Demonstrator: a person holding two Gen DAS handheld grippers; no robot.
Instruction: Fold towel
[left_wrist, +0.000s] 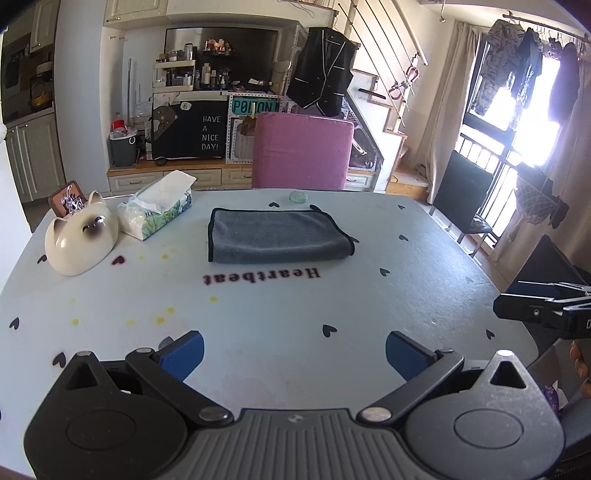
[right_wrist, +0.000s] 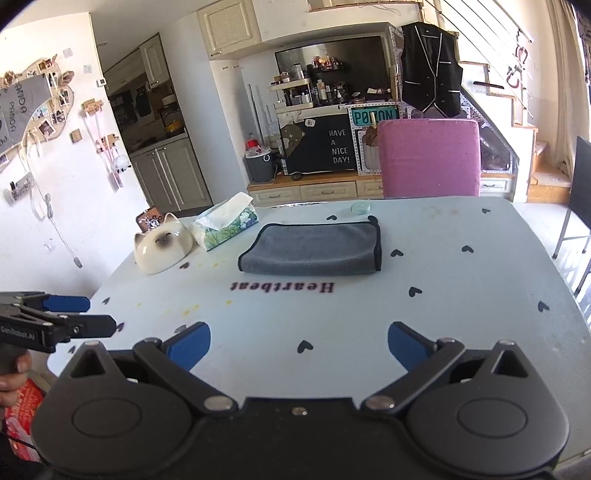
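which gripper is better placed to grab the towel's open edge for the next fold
Right, slightly. The grey towel lies folded, its black-trimmed open ends at the right. The right gripper sits on that side; the left gripper is farther left. Both are open, empty and well short of the towel.

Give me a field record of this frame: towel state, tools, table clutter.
towel: grey towel folded, flat, mid-table behind the "Heartbeat" print
left tool: left tool open, empty, over near table edge
right tool: right tool open, empty, short of towel
contact: neither touches towel
clutter: cat figurine, tissue box left of towel; small round dish behind it
beyond table: pink chair
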